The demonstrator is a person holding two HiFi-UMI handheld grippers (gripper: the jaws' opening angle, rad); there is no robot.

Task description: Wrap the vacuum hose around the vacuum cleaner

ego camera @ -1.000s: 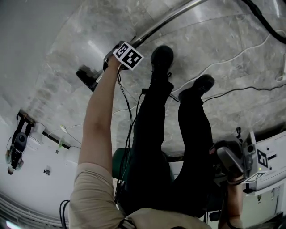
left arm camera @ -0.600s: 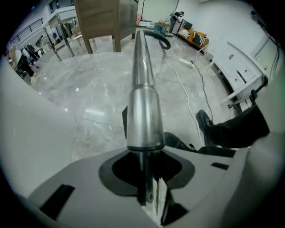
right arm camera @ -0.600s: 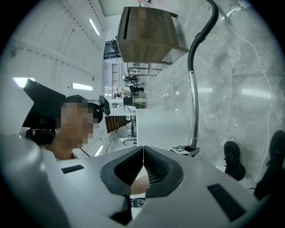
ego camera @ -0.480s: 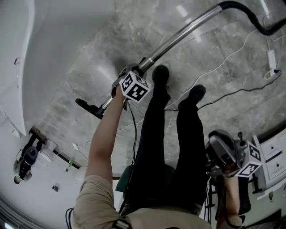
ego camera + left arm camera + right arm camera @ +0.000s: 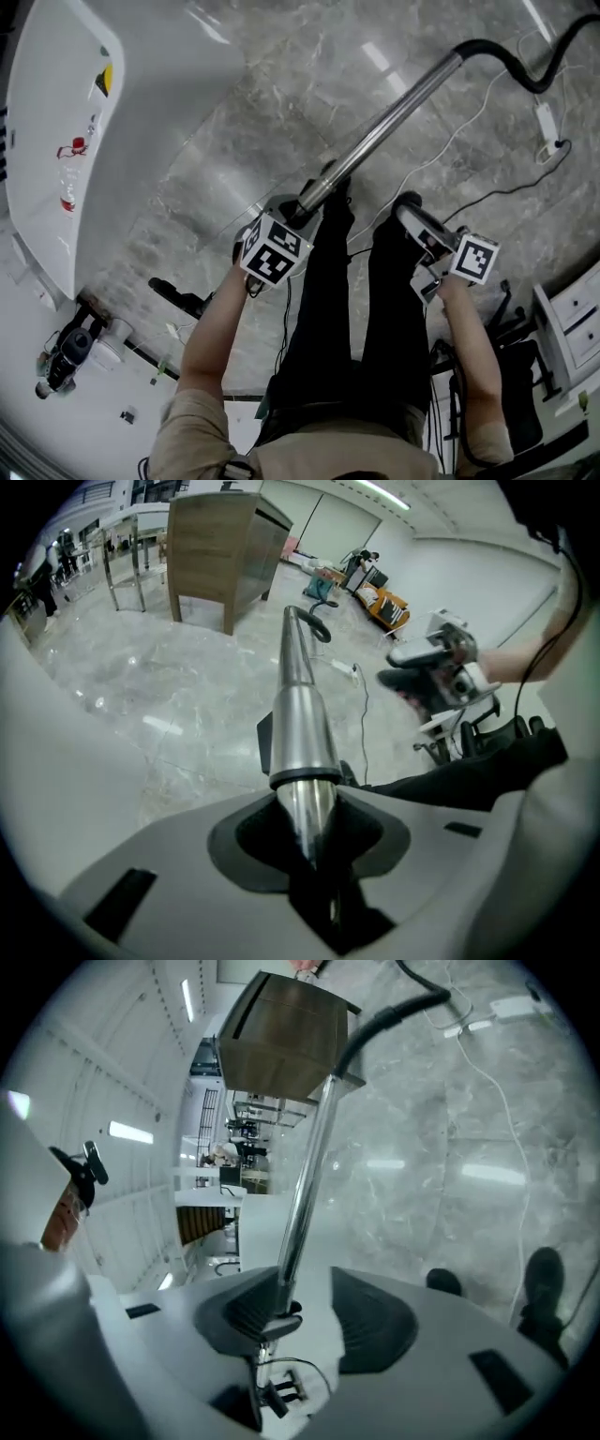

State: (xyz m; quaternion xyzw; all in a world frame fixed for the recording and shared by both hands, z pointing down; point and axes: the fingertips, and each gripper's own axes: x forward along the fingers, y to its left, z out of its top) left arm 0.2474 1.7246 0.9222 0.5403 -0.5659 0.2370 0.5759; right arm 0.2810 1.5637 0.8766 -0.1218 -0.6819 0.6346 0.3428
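My left gripper (image 5: 298, 202) is shut on the shiny metal vacuum wand (image 5: 394, 122), held up in front of the person's legs. The wand runs up right to the black hose (image 5: 511, 61), and its black floor nozzle (image 5: 176, 292) shows beside the left forearm. In the left gripper view the wand (image 5: 298, 705) sits clamped between the pads of that gripper (image 5: 309, 832). My right gripper (image 5: 412, 225) hovers right of the wand; its jaws have just been opening. In the right gripper view its jaws (image 5: 309, 1307) are open with nothing between them, the wand (image 5: 305, 1185) beyond.
A white curved counter (image 5: 56, 141) with a bottle (image 5: 73, 150) stands at the left. A power strip with cables (image 5: 547, 117) lies on the marble floor at upper right. A white drawer unit (image 5: 572, 328) and a black chair (image 5: 511, 375) stand right. A wooden cabinet (image 5: 220, 550) stands farther off.
The left gripper has lifted the wand well up from the floor, closer to the head camera. The right gripper has come in from the lower right toward the wand, and its jaws have parted.
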